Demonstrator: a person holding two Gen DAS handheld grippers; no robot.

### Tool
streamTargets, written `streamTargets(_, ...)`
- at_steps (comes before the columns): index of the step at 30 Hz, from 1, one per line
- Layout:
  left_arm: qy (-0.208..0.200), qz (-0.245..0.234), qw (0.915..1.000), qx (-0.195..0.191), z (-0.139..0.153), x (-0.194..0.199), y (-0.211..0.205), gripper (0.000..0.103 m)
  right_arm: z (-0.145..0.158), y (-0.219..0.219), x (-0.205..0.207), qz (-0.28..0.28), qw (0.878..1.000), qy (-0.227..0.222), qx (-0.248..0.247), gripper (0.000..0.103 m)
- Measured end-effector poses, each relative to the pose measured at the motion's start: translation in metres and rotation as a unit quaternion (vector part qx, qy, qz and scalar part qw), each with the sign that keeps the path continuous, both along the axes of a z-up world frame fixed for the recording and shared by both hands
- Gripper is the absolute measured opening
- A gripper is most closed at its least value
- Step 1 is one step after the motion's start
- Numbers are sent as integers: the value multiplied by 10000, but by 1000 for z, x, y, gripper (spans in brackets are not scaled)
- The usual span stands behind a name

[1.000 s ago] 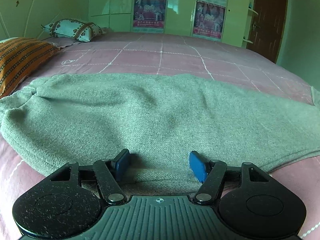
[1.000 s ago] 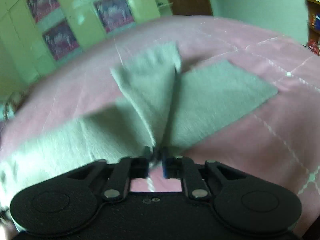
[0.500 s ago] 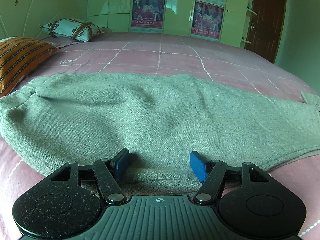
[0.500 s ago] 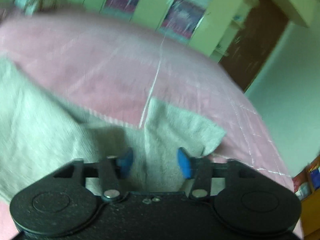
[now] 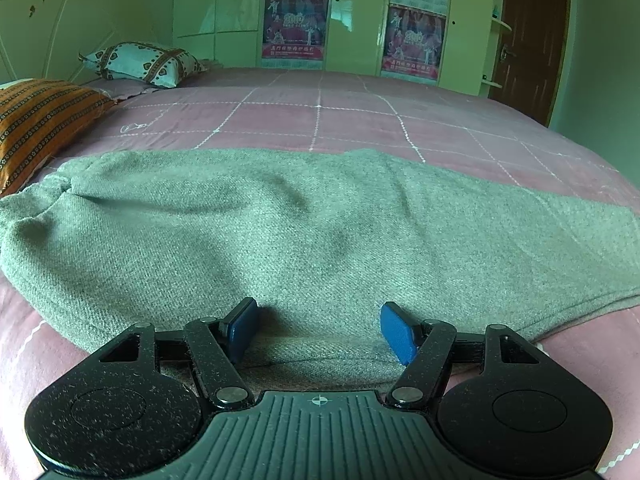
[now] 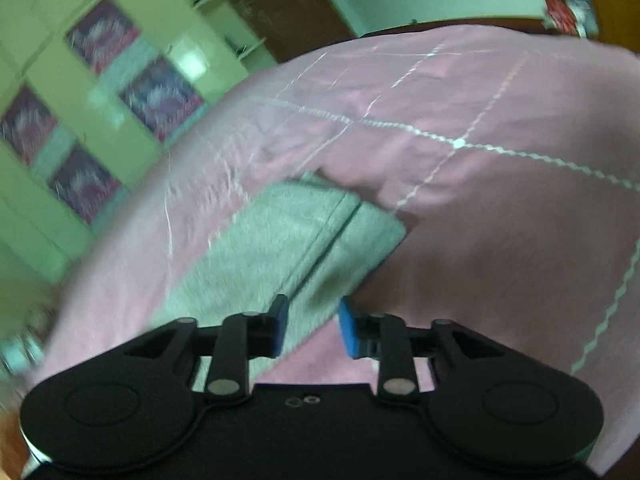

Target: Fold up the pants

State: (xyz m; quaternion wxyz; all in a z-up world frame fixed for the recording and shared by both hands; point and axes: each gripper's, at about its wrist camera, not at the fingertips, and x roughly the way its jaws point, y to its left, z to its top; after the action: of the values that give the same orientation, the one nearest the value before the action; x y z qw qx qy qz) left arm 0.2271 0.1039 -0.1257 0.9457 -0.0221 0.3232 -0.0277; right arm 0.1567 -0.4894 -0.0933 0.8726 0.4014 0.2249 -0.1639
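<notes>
You have grey knit pants lying flat on a pink quilted bed, near its front edge, with one leg laid over the other, so the lengthwise fold looks done. The folds across the length seem still to come. Their long axis runs side to side along that edge, with the gathered waistband toward the orange striped pillow at the left and the leg ends toward the right edge. Your left gripper rests over the near edge of the fabric, fingers apart, pinching nothing. Your right gripper sits by the cuffs, its blue fingers opening, with the cloth's edge between them but not pressed
</notes>
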Motion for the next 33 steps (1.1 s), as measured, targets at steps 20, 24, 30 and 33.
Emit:
streamTargets(20,-31,-14,10000,12,-1,-1,1,69,-15,-32,43,-46,9964,102,835,23)
streamTargets(24,-27,-12,10000,9,-1,-1,1,69,-19,-34,68,26,9965,253,795,0)
streamTargets(30,-44,-41,10000,56,-1,-1,0,70,80,15,113,1082,9922,-572,-257,0)
streamTargets(33,-36,-37,10000,30,-1,-1,1,70,140,29,112,1206,9816,-1382,-522,0)
